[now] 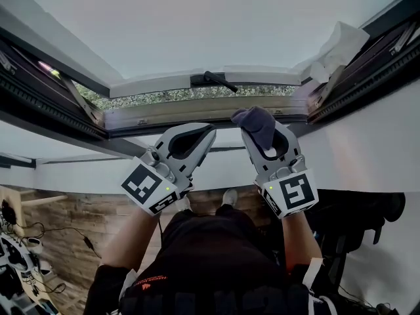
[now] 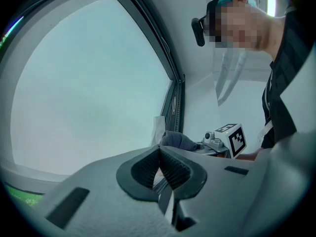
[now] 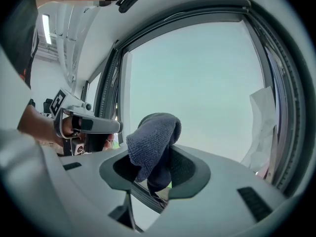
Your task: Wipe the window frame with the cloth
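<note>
— Arms, how do they stand?
— Both forearms (image 1: pixel 128 231) reach up and forward, side by side, towards the frame (image 1: pixel 197 113) of the slanted window. The left tongs (image 1: pixel 207 130) lean to the right and the right tongs (image 1: pixel 266 135) lean slightly left, so the tips are near each other.
— And the tongs?
— The left tongs are pressed together with nothing between them. The right tongs are clamped on the cloth (image 1: pixel 256 122).
— How does the cloth lie?
— It is dark grey and bunched, with its long axis along the right tongs. The free end sticks out past the tips, points up at the frame's lower rail and flops towards the left tongs. It sits just below the handle (image 1: pixel 213 79). I cannot tell whether it touches the rail.
</note>
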`<state>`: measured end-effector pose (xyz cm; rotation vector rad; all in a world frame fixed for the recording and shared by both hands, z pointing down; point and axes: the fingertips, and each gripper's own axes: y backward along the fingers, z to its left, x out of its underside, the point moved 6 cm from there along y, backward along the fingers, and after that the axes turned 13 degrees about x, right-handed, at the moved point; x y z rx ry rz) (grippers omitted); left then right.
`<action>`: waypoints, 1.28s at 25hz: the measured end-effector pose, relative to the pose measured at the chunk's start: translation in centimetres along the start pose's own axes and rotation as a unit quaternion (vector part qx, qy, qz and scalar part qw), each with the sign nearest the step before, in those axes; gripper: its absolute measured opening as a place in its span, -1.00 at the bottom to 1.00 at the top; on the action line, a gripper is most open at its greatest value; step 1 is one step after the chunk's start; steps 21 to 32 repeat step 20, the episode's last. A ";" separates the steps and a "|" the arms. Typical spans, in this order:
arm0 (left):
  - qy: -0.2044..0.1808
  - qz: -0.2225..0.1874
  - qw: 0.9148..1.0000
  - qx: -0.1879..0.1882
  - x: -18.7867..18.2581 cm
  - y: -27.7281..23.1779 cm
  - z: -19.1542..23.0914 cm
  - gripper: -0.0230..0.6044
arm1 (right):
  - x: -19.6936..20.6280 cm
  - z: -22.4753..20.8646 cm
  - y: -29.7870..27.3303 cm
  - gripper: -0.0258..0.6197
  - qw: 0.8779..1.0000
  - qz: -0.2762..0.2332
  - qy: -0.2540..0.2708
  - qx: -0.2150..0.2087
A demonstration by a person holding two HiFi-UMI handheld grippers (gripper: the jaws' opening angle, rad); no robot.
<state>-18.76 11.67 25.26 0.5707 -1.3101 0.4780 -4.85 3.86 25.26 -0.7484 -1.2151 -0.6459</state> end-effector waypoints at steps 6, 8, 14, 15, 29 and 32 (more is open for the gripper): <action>0.008 0.003 1.000 0.000 0.6 0.0 0.1 -0.86 | 0.5 -0.3 -0.2 -0.46 1.000 0.007 -0.003 0.003; 0.008 0.002 1.000 -0.001 0.6 0.0 0.2 -0.86 | 0.5 -0.3 -0.3 -0.46 1.000 0.009 -0.002 0.002; 0.003 -0.001 1.000 -0.003 0.1 0.0 0.5 -0.86 | 0.5 -0.2 -0.5 -0.46 1.000 0.009 -0.002 -0.001; 0.003 -0.001 1.000 -0.003 0.1 0.0 0.6 -0.86 | 0.5 -0.2 -0.5 -0.46 1.000 0.008 -0.002 -0.001; 0.001 0.000 1.000 -0.002 0.1 -0.2 0.8 -0.86 | 0.3 -0.4 -0.8 -0.46 1.000 0.005 0.000 -0.002; 0.001 0.000 1.000 -0.002 0.1 -0.2 0.8 -0.86 | 0.3 -0.4 -0.8 -0.46 1.000 0.005 0.000 -0.002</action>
